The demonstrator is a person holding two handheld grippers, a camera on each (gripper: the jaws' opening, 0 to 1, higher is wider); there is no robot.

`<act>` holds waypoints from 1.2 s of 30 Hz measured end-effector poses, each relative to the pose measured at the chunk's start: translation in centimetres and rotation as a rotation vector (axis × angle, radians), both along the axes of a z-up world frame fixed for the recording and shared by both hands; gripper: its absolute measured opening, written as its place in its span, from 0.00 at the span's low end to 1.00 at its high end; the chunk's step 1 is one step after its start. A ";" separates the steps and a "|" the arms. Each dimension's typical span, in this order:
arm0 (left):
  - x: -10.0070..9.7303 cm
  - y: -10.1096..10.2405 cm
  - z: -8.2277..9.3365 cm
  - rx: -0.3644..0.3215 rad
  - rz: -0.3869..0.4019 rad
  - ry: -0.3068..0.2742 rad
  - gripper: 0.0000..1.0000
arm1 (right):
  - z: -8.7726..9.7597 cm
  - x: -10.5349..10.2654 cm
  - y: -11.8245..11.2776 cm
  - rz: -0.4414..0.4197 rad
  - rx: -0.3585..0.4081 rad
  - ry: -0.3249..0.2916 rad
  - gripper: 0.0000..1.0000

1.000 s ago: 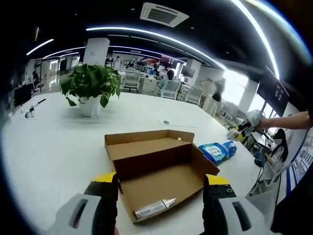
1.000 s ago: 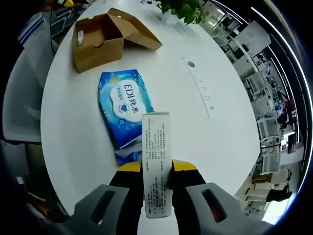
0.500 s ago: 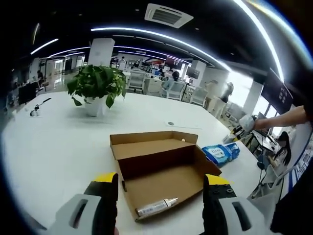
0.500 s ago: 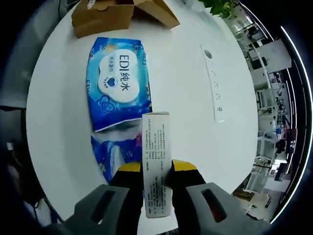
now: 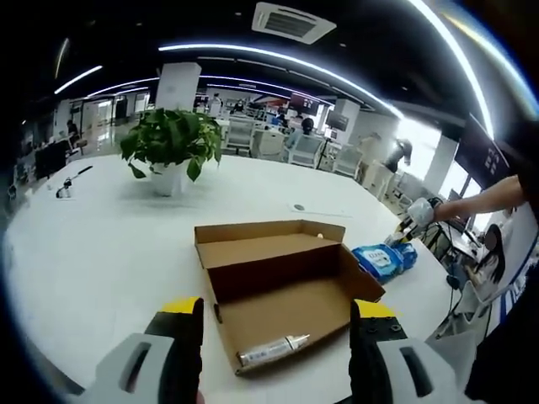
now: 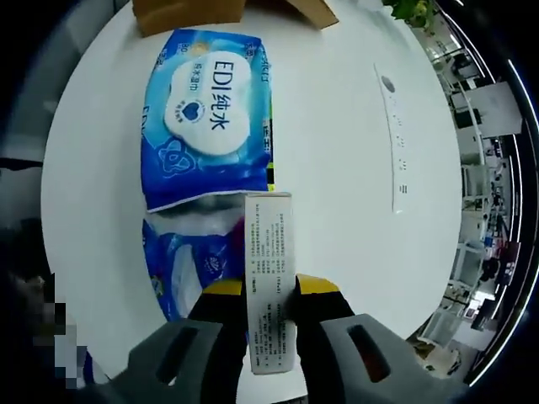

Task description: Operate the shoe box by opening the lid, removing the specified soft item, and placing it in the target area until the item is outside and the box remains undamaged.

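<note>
Right gripper [image 6: 269,286] jaws clamp a printed white carton [image 6: 269,278] above blue wipes packs [image 6: 206,118] on the worktop [image 6: 337,168]; left gripper [image 5: 278,316] jaws stand apart — brown shoe box [image 5: 282,290] open, a tube [image 5: 271,350] inside.

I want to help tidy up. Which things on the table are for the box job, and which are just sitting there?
For the job:
- open shoe box
- tube lying inside it
- blue wipes pack out on the table
- white carton gripped by the right gripper
- left gripper, open near the box

Just sitting there:
- potted plant
- white power strip
</note>
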State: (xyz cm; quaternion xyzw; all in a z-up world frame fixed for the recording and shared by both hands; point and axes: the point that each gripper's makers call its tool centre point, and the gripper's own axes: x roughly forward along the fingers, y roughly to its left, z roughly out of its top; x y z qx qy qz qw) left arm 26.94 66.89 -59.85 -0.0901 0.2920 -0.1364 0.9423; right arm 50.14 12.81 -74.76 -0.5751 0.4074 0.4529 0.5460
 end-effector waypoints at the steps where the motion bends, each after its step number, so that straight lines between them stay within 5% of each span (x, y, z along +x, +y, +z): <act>1: 0.0 0.0 0.0 0.001 -0.001 0.002 0.72 | -0.2 0.1 -0.1 0.000 -0.002 0.004 0.18; 23: -0.5 -0.3 -0.4 0.003 0.012 0.026 0.72 | -2.1 0.1 -1.2 -0.007 -0.033 0.041 0.18; 36: -1.3 -0.3 -0.3 -0.003 0.024 0.026 0.72 | -1.5 0.0 -0.9 -0.024 -0.017 0.034 0.18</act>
